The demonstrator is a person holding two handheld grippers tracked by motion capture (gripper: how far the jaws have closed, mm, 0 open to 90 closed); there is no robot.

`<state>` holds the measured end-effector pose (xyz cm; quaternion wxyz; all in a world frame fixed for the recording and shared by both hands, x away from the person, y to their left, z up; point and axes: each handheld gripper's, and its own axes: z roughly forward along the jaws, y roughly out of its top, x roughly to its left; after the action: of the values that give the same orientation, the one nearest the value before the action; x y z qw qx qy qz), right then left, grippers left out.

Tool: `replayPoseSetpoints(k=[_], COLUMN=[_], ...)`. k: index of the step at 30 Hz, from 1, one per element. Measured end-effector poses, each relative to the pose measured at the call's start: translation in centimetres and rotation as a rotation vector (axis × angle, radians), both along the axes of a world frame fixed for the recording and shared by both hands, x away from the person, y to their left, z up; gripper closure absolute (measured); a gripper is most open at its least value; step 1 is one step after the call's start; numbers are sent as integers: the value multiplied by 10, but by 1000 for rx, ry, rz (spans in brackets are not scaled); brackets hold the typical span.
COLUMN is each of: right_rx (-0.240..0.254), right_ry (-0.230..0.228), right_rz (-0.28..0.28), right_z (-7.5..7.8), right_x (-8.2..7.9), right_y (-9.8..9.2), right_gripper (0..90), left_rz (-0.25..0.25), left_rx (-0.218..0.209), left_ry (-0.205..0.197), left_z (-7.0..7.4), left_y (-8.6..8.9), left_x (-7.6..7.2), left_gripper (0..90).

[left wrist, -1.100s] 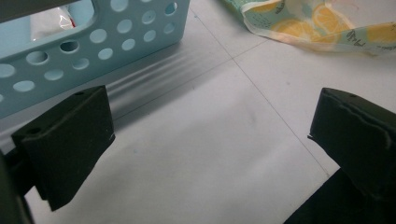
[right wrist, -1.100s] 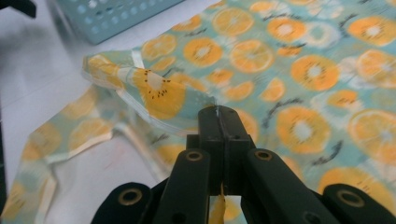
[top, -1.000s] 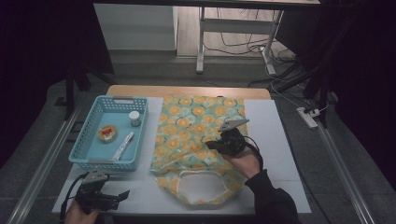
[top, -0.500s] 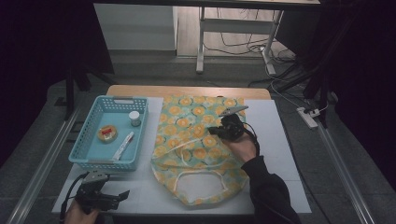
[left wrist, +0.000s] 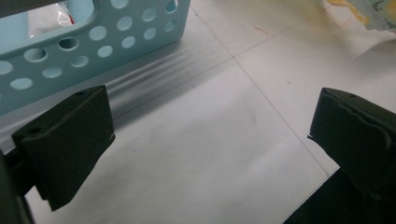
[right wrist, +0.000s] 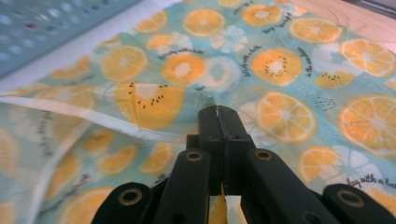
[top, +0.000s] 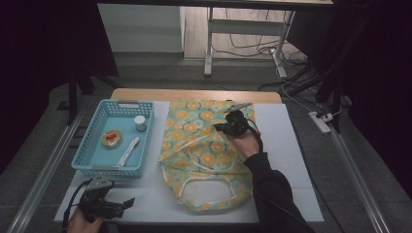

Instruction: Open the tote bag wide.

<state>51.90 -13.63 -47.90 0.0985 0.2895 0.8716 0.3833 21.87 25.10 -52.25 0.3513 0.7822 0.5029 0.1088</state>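
Observation:
A tote bag (top: 204,145) printed with orange slices lies flat on the white mat, its handle opening toward the person. My right gripper (top: 222,128) rests on the bag's upper half. In the right gripper view its jaws are pressed together, the gripper (right wrist: 218,112) pinching a pucker of the bag's cloth (right wrist: 280,70), and a fold ridge runs off to the left. My left gripper (top: 127,203) lies at the near left corner of the mat. It is open (left wrist: 210,140) with only bare mat between its jaws, beside the blue basket (left wrist: 93,42).
The blue basket (top: 94,167) stands left of the bag and holds a small capped jar (top: 140,123), a round red-and-yellow item (top: 111,138) and a white tube (top: 128,151). The white mat (top: 286,145) is bare right of the bag. The wooden table edge (top: 194,93) lies beyond.
My right gripper has slid away from the person, up along the bag, jaws shut. The bag's upper cloth has shifted with it. The left gripper has stayed put.

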Motion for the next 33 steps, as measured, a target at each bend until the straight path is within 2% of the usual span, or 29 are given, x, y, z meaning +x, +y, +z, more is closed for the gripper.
replayPoseSetpoints(k=[6, 8, 11, 12, 15, 17, 23, 28, 33], right_rx=[-48, -59, -46, -37, -22, -6, 14, -4, -25], right_ry=[50, 51, 45, 53, 38, 40, 52, 68, 93], right_rz=[-10, -8, -15, -15, -14, -2, 60, 112, 171], right_z=[-26, -30, -26, -23, -12, -5, 12, 17, 12], right_x=[7, 7, 5, 4, -2, -7, -29, -50, -73], right_y=[7, 7, 7, 6, 5, 4, 2, -1, -5], right_gripper=[886, 836, 714, 663, 558, 487, 354, 224, 136], left_rz=[-1, -2, -2, -2, 0, 1, 2, 3, 1], left_rx=[-1, -1, 1, 2, 3, 3, 4, 4, 4], left_ry=[-1, -1, -2, -2, -3, -3, -2, -4, -4], left_z=[0, 0, 0, 0, 0, 0, 0, 0, 0], left_y=[0, 0, 0, 0, 0, 0, 0, 0, 0], left_x=[0, 0, 0, 0, 0, 0, 0, -1, -1], left_gripper=[0, 0, 0, 0, 0, 0, 0, 0, 0])
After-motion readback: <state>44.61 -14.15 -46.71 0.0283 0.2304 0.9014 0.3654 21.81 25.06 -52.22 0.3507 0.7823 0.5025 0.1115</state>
